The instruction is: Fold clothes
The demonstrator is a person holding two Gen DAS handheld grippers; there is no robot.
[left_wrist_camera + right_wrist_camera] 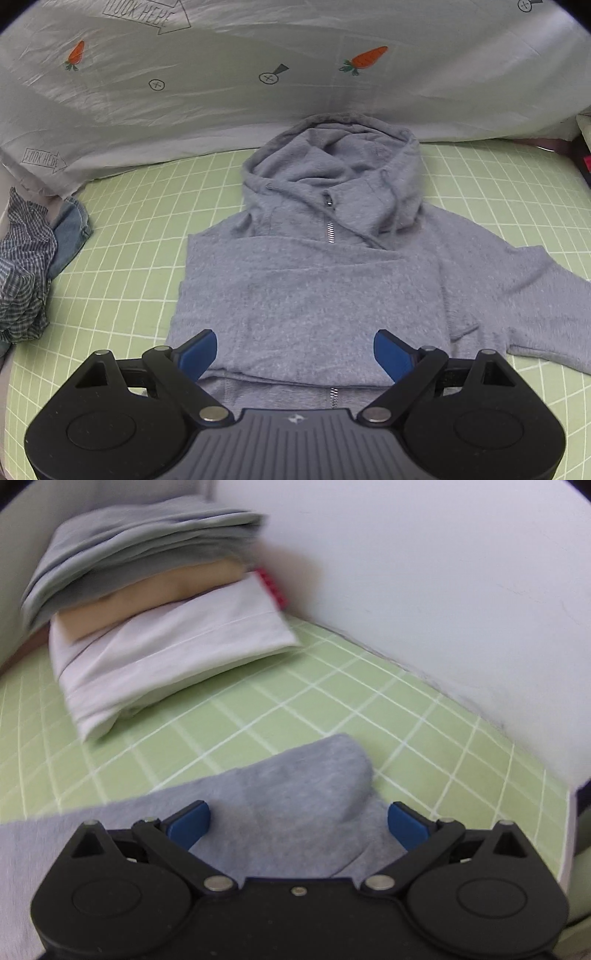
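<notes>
Both tongs, left tongs [295, 354] and right tongs [298, 825], are gaping apart over the half-folded grey zip-up fleece hoodie [314, 280] lying mid-frame.

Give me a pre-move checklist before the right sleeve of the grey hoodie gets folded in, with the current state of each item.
1. Left gripper open over the hoodie: ok.
2. Right gripper open above the sleeve: ok.
3. Left side already folded in: ok.
4. Right sleeve still spread out: not ok.
5. Folded stack apart from the sleeve: ok.
6. Sleeve cuff position: cannot tell.
</notes>
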